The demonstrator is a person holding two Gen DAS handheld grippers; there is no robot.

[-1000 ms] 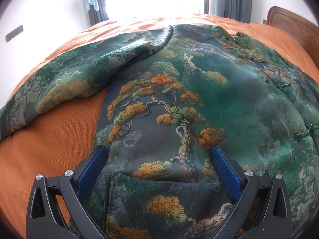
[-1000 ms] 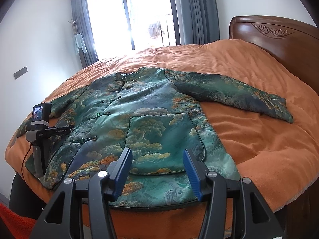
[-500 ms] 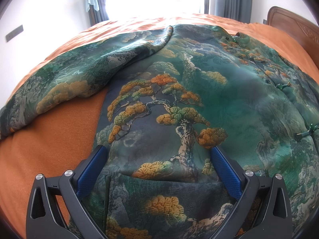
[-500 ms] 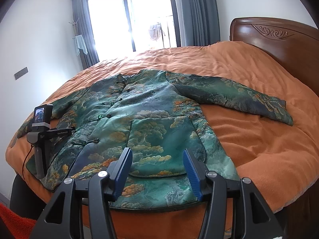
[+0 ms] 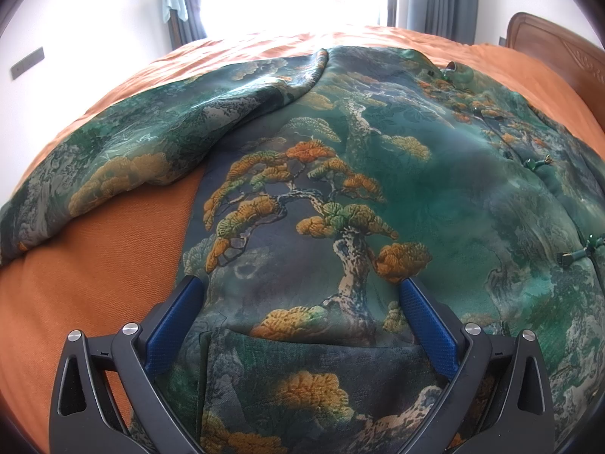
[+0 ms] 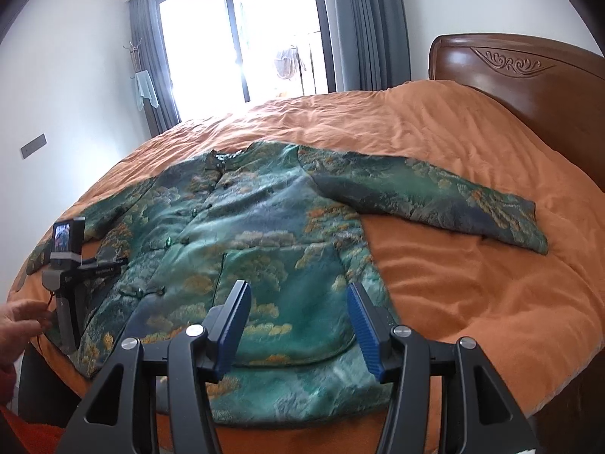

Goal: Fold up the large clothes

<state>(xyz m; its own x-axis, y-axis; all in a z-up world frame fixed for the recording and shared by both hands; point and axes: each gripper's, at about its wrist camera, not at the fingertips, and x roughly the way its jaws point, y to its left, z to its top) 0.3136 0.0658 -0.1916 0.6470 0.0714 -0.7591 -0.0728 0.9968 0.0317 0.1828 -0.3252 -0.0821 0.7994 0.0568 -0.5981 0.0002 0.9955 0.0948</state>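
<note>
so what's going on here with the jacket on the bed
A person holds a gripper in each hand over a green brocade jacket spread flat, buttoned, on an orange bedspread. Both sleeves lie out to the sides. The left gripper sits open low over the jacket's hem area; the right gripper hovers open above the hem. Nothing is grasped or folded yet.

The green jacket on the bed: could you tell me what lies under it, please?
Under the green jacket lies the orange bedspread, showing all around it and between sleeve and body. Anything beneath the jacket itself is covered and cannot be seen.
</note>
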